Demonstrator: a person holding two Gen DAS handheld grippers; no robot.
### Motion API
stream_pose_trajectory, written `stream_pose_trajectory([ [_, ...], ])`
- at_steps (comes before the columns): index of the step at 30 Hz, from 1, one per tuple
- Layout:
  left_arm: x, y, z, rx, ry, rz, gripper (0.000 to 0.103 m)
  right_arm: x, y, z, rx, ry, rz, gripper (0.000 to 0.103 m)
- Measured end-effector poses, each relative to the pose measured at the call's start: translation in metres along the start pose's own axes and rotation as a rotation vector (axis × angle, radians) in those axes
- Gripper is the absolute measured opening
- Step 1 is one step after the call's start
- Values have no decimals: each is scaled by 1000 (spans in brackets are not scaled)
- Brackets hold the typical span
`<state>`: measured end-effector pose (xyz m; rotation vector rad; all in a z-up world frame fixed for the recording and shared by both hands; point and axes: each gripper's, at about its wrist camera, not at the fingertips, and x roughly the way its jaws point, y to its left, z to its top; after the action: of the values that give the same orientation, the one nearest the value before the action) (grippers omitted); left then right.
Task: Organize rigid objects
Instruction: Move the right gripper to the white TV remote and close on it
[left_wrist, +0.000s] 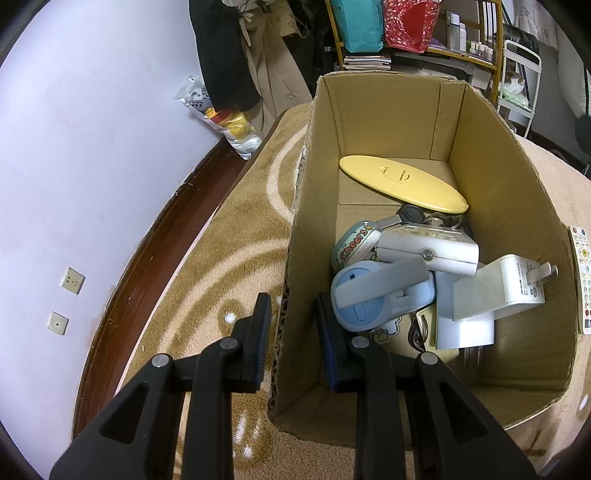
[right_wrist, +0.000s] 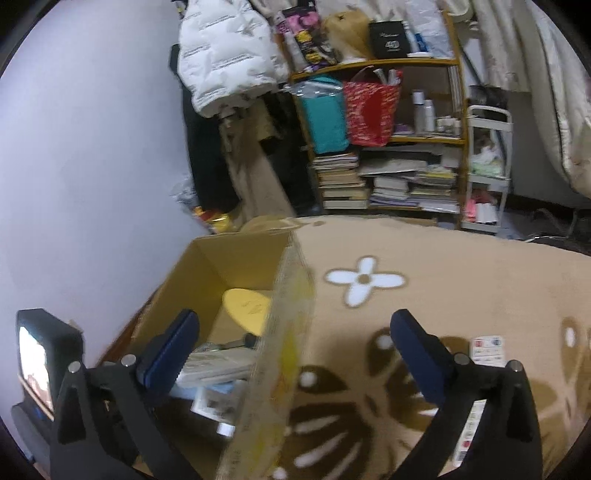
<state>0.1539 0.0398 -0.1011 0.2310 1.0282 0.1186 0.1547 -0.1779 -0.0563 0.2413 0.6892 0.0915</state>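
My left gripper (left_wrist: 291, 325), jaws spread, straddles the brown cardboard box (left_wrist: 491, 184) wall. My right gripper (right_wrist: 295, 354), spread wide, straddles the other wall; the white remote control (right_wrist: 480, 373) lies at its 4 o'clock, long axis 12-to-6, nearer this hand.

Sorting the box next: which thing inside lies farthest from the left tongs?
The flat yellow oval lid, alone at the far end of the cardboard box; everything else is heaped near the tongs.

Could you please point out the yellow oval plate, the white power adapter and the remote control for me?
yellow oval plate (left_wrist: 402, 183), left wrist view, centre of its top face.
white power adapter (left_wrist: 515, 286), left wrist view, its white body.
remote control (left_wrist: 583, 280), left wrist view, its button face.
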Motion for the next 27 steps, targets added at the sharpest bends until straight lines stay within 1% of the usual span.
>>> stream_pose_trajectory([
  [7, 0, 0, 0, 0, 0, 0, 25, 2, -35, -7, 38, 34, -105, 103],
  [10, 0, 0, 0, 0, 0, 0, 25, 6, -51, -11, 29, 43, -180, 103],
  [12, 0, 0, 0, 0, 0, 0, 24, 9, -62, -14, 45, 58, -210, 103],
  [16, 0, 0, 0, 1, 0, 1, 25, 13, -83, -20, 86, 79, -247, 103],
  [19, 0, 0, 0, 0, 0, 0, 25, 17, -96, -24, 89, 112, -287, 103],
  [27, 0, -1, 0, 1, 0, 1, 25, 22, -119, -37, 130, 150, -348, 103],
])
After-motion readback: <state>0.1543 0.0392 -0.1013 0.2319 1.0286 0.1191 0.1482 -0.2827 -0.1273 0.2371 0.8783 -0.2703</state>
